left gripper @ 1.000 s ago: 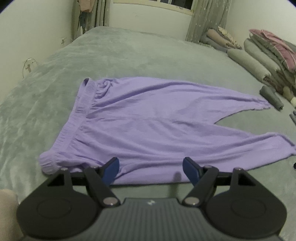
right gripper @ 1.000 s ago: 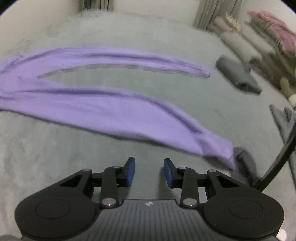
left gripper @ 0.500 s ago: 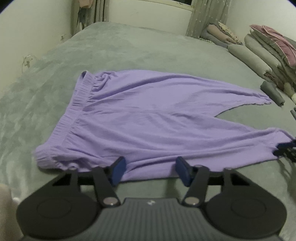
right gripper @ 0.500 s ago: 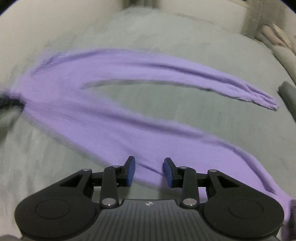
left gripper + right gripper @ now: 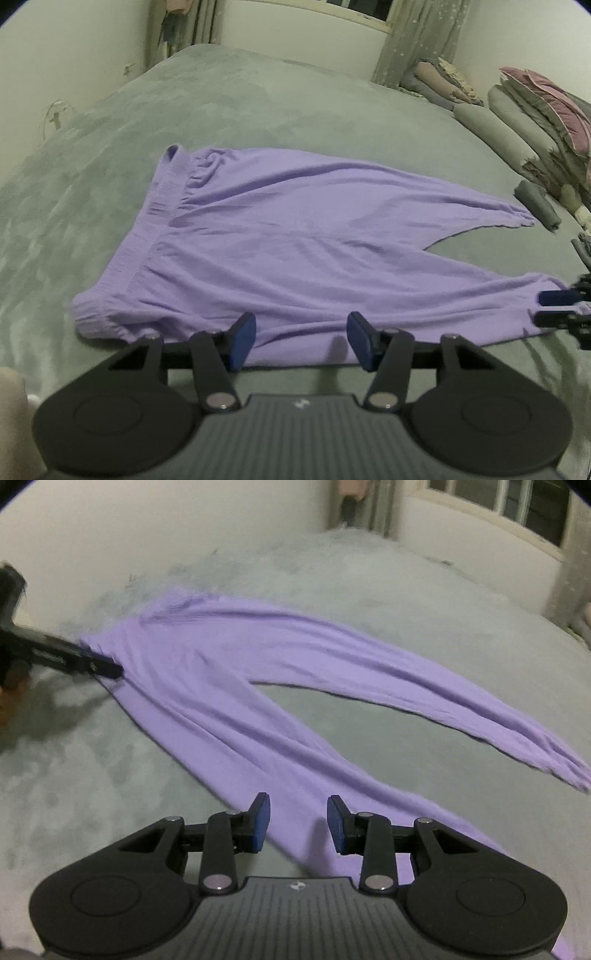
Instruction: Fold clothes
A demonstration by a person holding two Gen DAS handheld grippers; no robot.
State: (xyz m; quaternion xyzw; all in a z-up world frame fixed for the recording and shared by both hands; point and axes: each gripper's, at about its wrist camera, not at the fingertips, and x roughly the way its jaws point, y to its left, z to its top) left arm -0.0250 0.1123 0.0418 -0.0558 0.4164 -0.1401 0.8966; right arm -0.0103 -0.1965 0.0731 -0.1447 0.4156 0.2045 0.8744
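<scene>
both tools gape over flat purple pants (legs splayed).

both grippers tilt downward, left gripper and right gripper apparently empty, jaws apart.

One pair of lilac knit trousers with an elasticated waistband is seen, and its two legs are spread apart on one grey-green plush bed cover. Two black two-finger grippers with blue pads are counted: the left gripper and the right gripper, each with two fingers. One small folded dark grey garment is seen near the far leg's hem. One pile of folded grey and pink bedding is stacked at the right edge; its pieces cannot be counted. One patterned curtain is visible.
</scene>
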